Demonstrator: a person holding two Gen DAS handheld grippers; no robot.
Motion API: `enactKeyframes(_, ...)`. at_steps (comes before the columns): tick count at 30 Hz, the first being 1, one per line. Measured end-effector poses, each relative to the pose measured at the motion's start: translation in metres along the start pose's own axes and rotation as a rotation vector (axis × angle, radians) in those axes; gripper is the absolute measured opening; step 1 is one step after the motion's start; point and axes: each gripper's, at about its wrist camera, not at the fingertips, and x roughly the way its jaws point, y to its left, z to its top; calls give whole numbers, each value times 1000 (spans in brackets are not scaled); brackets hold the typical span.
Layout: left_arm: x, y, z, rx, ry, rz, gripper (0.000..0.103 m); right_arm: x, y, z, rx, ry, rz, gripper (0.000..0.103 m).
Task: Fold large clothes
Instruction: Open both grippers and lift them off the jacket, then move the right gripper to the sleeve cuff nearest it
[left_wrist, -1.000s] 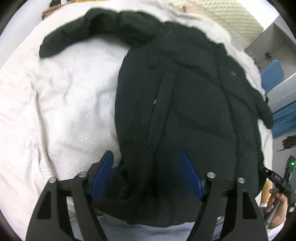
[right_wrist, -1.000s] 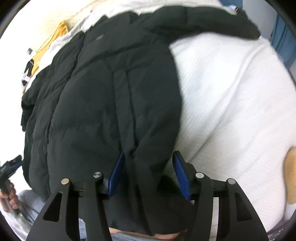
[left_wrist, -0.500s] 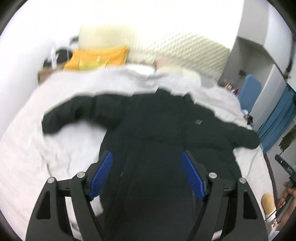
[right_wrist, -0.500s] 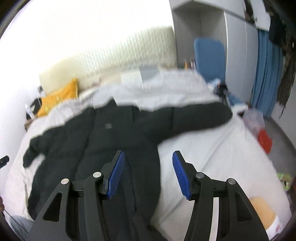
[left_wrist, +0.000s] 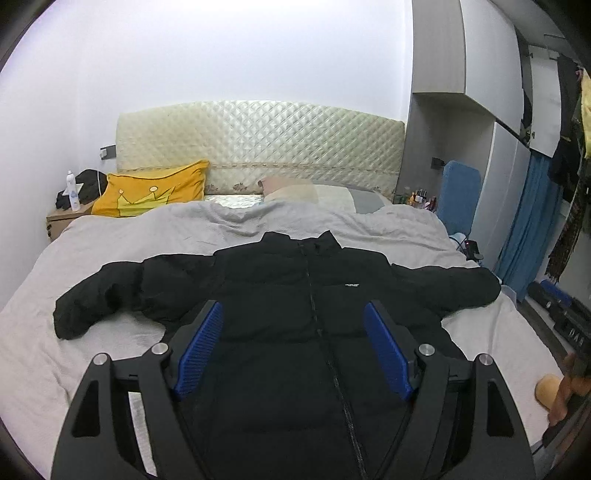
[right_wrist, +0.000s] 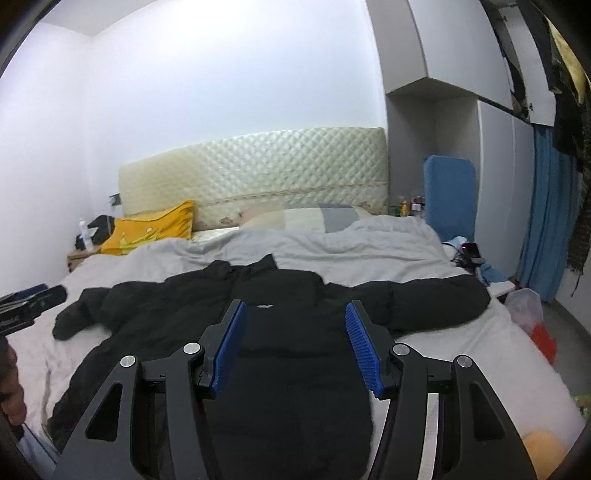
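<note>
A black puffer jacket (left_wrist: 280, 295) lies flat and face up on the bed, zipped, with both sleeves spread out to the sides. It also shows in the right wrist view (right_wrist: 295, 295). My left gripper (left_wrist: 293, 347) is open and empty, held above the jacket's lower half. My right gripper (right_wrist: 295, 345) is open and empty, held above the jacket's lower right part. The jacket's hem is hidden under both grippers.
The bed has a light grey cover (left_wrist: 110, 240), a yellow pillow (left_wrist: 147, 192) and a quilted headboard (left_wrist: 258, 136). A nightstand (left_wrist: 62, 221) stands at the far left. A blue chair (left_wrist: 460, 195), wardrobes and a blue curtain (left_wrist: 532, 221) stand on the right.
Both grippers have lifted off the jacket's hem and tilted up from looking down at it to looking level across the bed. The jacket now lies flat and free.
</note>
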Motion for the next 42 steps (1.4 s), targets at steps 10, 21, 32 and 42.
enactKeyframes(10, 13, 9, -18, -27, -36, 26, 79, 12, 16, -28, 15, -15, 43, 54)
enactKeyframes(21, 28, 16, -30, -66, 4, 34, 79, 30, -13, -18, 50, -33, -10, 54)
enactKeyframes(32, 38, 22, -39, -101, 27, 37, 79, 49, -102, 22, 185, -76, -73, 54)
enactKeyframes(42, 47, 22, -42, -122, 21, 61, 79, 98, -188, 25, 300, -19, -90, 54)
